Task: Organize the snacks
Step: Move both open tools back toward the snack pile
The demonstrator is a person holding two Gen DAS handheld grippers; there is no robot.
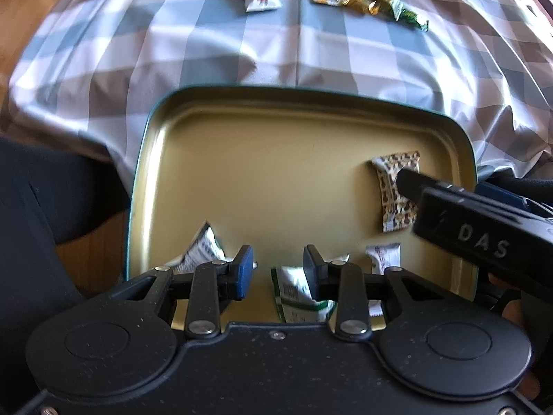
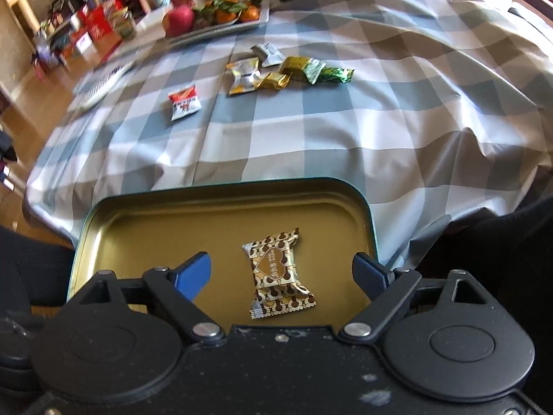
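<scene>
A: R gripper [image 2: 280, 273] status?

B: Spread wide, holding nothing. The brown-gold heart-print candy [image 2: 278, 276] lies flat on the gold tin tray [image 2: 221, 207] right between my R fingers, untouched by either pad, long axis running away from me, near the tray's right edge. I'd call that one placed.

A: L side?

B: L gripper [image 1: 278, 269] about half open, nothing in it, hovering over the tray's near edge. A green-white packet [image 1: 293, 297] sits just under it, white packet [image 1: 204, 252] to its left, small white candy [image 1: 383, 257] to the right.

A: What's next?

B: Red-white packet [image 2: 185, 103] is alone on the checked tablecloth [image 2: 345, 138], well beyond the tray's far edge, toward the left. Further back, the gold-green wrapper cluster [image 2: 293, 71]. L hand looks nearer the red one, IMO.
</scene>
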